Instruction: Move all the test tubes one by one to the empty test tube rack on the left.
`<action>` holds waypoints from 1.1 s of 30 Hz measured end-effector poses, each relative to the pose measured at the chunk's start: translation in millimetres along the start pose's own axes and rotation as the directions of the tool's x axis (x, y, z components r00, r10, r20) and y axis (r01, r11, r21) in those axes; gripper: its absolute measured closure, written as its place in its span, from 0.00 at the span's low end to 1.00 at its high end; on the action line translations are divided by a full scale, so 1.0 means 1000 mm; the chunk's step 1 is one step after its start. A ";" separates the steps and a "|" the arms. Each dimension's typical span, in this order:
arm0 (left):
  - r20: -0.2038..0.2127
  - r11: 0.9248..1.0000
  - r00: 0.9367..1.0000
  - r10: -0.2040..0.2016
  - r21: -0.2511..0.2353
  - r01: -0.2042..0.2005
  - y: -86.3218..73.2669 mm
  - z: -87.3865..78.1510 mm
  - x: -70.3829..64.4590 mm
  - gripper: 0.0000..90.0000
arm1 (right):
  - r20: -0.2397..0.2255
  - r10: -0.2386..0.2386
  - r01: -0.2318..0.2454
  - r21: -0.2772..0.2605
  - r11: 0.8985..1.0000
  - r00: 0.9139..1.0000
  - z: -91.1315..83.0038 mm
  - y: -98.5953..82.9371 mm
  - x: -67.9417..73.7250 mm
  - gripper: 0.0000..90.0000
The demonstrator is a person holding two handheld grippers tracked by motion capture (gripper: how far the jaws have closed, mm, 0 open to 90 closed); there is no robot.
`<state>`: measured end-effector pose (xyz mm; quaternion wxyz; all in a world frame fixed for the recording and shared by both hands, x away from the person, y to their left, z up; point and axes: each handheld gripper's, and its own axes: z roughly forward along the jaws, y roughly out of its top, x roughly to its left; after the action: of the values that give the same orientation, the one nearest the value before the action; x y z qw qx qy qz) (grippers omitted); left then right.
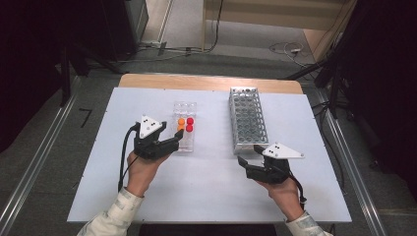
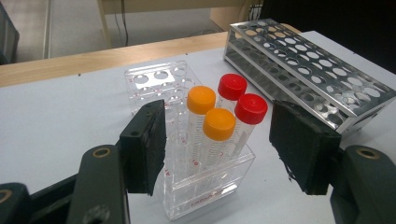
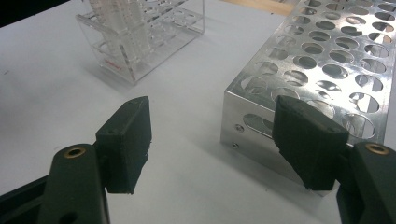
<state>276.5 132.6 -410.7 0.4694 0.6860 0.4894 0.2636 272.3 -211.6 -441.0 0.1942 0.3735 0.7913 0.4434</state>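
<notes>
- Clear plastic rack on the white table holds four capped tubes, two orange, two red, clustered at its near end.
- Left gripper hovers with jaws spread wide on either side of the near orange-capped tube, gripping nothing.
- Right gripper waits, released and empty, at the near corner of the metal rack.
- Best approach, likely: centre on one tube below its cap, clear of its neighbours, then close and lift straight up.
</notes>
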 end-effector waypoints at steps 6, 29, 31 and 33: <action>-0.022 1.000 1.000 0.008 0.010 -0.008 0.000 0.000 -0.002 0.29 | 0.000 0.000 0.000 0.001 1.000 1.000 0.000 0.000 0.000 0.30; -0.016 1.000 1.000 0.016 0.002 -0.016 -0.001 -0.012 -0.003 0.24 | 0.009 0.002 -0.002 -0.010 1.000 1.000 -0.003 0.000 -0.003 0.30; -0.018 1.000 1.000 0.019 0.003 -0.019 -0.002 -0.013 -0.003 0.24 | 0.011 0.004 -0.004 -0.012 1.000 1.000 -0.003 0.001 -0.003 0.30; -0.021 1.000 1.000 0.017 0.008 -0.017 -0.004 -0.015 -0.002 0.24 | 0.012 0.005 -0.004 -0.014 1.000 1.000 -0.003 0.001 -0.003 0.30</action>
<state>262.1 136.9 -407.7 0.4593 0.6892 0.4894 0.2732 272.5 -215.4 -438.8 0.2006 0.3767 0.7862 0.4470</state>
